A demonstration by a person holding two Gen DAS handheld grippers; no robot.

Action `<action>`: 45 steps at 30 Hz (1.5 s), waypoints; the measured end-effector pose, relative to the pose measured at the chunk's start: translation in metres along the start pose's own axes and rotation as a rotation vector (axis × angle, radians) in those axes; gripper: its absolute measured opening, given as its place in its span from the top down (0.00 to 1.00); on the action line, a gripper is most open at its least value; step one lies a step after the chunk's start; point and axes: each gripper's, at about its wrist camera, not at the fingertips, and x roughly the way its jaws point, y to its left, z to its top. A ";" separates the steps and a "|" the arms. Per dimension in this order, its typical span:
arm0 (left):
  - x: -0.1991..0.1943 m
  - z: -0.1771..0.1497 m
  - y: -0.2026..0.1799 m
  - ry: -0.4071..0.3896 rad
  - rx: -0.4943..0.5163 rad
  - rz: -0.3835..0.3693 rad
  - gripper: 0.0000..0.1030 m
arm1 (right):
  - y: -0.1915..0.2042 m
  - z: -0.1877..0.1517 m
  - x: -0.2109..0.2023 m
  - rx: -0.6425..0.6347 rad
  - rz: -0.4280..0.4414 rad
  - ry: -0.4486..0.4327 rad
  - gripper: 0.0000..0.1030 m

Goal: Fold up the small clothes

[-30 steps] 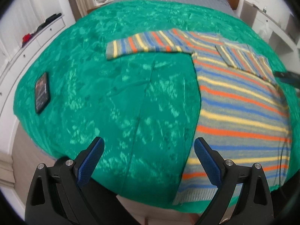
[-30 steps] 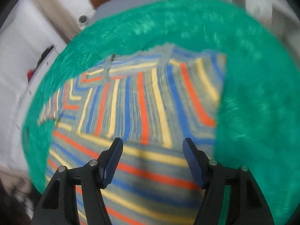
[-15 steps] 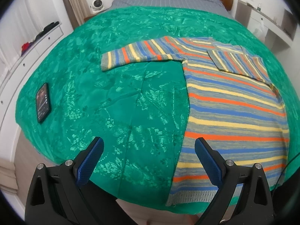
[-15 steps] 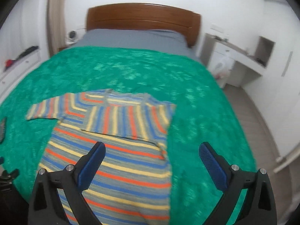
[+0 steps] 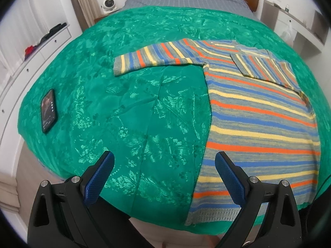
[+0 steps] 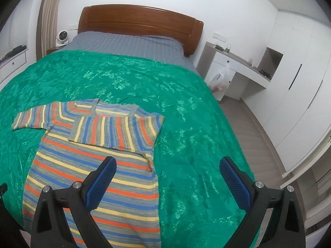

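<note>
One phone [image 5: 48, 111] lies at about nine o'clock in the left wrist view, on the green bedspread [image 5: 128, 107], well apart from the clothing; its screen is lit, but any writing there is too small to read. One striped sweater [image 5: 260, 124] lies flat toward three o'clock, one sleeve [image 5: 153, 59] stretched out to the left, the other sleeve [image 6: 118, 130] folded across the chest. No label or brand shows on it. Two grippers are in view. The left gripper [image 5: 164, 177] hovers at six o'clock, jaws spread, nothing between them. The right gripper [image 6: 167, 183] has just been opening its jaws; they stand wide apart above the sweater and bedspread, pinching nothing.
</note>
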 end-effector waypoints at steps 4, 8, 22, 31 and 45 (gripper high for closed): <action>0.004 0.002 0.003 0.002 -0.005 0.006 0.04 | 0.001 0.001 0.000 -0.004 -0.005 -0.001 0.04; 0.021 0.011 0.009 -0.019 -0.015 0.041 0.01 | 0.001 0.001 0.001 0.004 0.019 0.003 0.04; 0.137 0.030 0.056 0.069 -0.145 0.039 0.00 | 0.023 -0.039 0.006 -0.031 0.125 0.081 0.04; 0.131 0.017 0.048 -0.001 -0.121 0.067 0.00 | 0.050 -0.058 0.007 -0.046 0.214 0.127 0.04; 0.112 0.145 0.155 -0.006 -0.292 -0.223 0.01 | 0.050 -0.066 0.005 -0.037 0.246 0.141 0.04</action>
